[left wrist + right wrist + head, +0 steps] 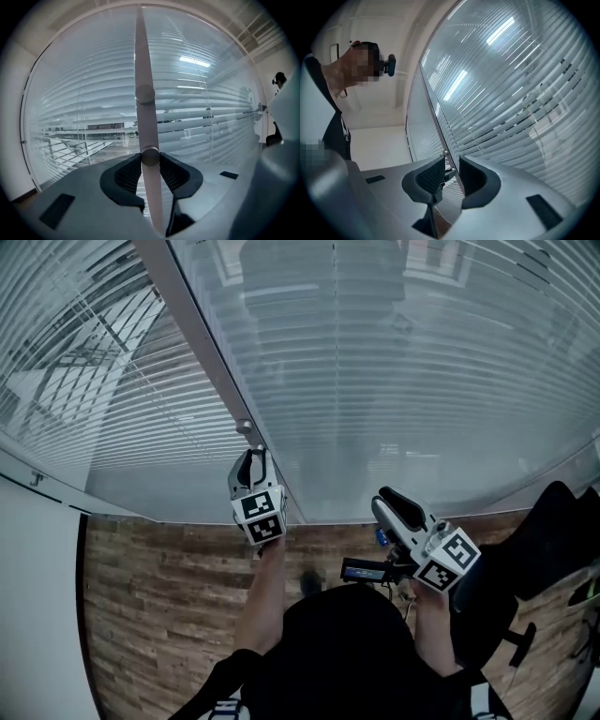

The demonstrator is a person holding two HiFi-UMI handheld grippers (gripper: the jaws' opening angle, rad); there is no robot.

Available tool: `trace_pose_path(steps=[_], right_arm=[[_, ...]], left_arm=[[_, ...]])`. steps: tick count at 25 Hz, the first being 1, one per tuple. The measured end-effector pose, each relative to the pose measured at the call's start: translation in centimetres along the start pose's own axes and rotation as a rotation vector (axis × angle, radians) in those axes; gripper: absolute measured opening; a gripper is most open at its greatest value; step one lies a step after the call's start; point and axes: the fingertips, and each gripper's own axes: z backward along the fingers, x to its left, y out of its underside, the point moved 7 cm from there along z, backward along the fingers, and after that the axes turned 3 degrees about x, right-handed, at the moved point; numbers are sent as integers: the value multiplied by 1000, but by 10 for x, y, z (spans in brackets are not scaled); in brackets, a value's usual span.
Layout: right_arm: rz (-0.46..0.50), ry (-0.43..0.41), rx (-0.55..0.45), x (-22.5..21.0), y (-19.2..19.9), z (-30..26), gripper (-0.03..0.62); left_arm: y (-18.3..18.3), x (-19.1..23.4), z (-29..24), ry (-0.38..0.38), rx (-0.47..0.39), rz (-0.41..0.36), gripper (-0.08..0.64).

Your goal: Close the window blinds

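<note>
Wide window blinds [394, 381] fill the glass on both sides of a pale upright frame post [202, 343]. Left of the post, some outdoor view shows between the slats. A wooden floor [159, 596] lies below the post's foot.

The left gripper [251, 457] is held up against the post, roughly level. The right gripper [389, 498] hangs well to the right of the post, away from the glass, and its fingers [429, 177] stand a narrow gap apart with nothing between them.

Two round knobs sit on the post. The left gripper's fingers [129, 173] close on the lower knob [150, 156], one pad pressed to each side. The upper knob [145, 93] sits free, higher on the post.
</note>
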Motion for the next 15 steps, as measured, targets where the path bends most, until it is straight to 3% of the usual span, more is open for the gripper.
trace_pose_path(steps=[2,4,7,9,11,13,15], right_arm=[[-2,-2,1,1,0,-1,98],[-2,0,0,2,-2,-1,98],[-2,7,-4,0,-4,1,98],[-2,13,-8,-2,-2,3,98],[-3,21,-10,-4,-2,5,98],[-5,28,-12,-5,-1,7,98],[-6,31,-12,-6,2,7,98]], left_arm=[[0,0,0,1,-2,-10,137],[0,0,-1,26,2,30,137],[3,1,1,93,-15,232,197],[6,7,3,113,-49,381,202],[4,14,2,117,-77,480,202],[4,18,0,118,-79,525,200],[5,17,-1,119,-71,507,159]])
